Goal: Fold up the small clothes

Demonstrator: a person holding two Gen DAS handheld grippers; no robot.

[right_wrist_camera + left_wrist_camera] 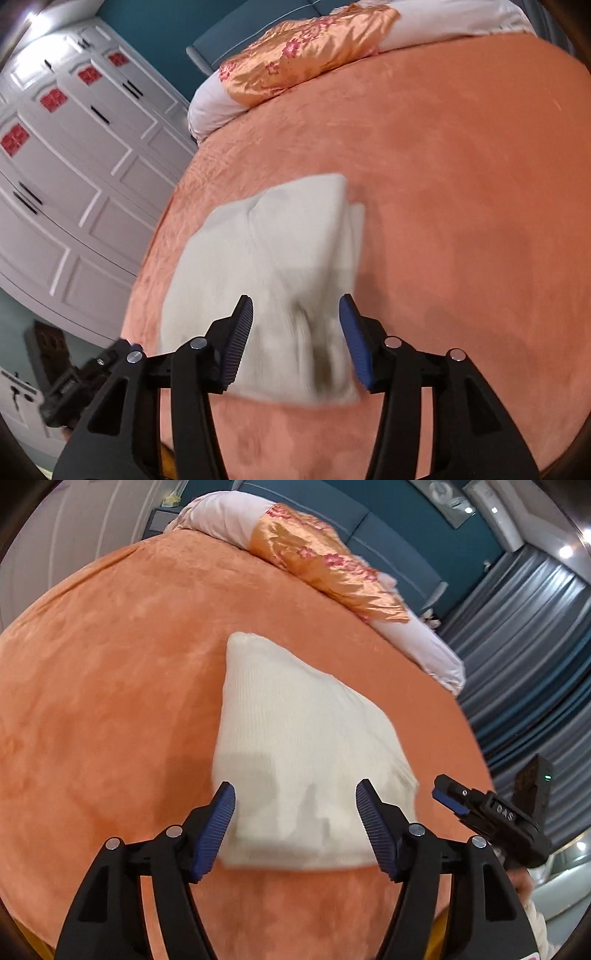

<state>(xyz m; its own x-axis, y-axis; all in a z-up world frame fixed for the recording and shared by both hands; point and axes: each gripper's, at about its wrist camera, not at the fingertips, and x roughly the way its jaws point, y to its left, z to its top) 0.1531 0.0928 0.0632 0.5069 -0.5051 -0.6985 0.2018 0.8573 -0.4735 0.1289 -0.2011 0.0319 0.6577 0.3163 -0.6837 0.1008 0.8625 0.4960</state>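
The cream-white ribbed knit garment [295, 746], already folded into a thick, roughly four-sided packet, is laid flat near the middle of the orange plush bedspread [110, 672]. Its long axis is judged to run away from both cameras, from the near edge toward the far narrow corner that points at the orange satin floral quilt [317, 557] rolled at the head of the bed. Layered edges are seen along the packet's right side in the right wrist view.

The near edge of the garment is framed by the left gripper [295, 827], whose fingers are spread wide and hold nothing; the packet lies straight ahead of them. The right gripper [295, 339] is likewise held with its fingers spread and empty over the near right corner of the same garment. Whether either pair touches the cloth cannot be told, since that edge is blurred.

Both grippers are about equally near the garment, side by side along its near edge. Any further fold would be carried along the long axis, away from the fingers.
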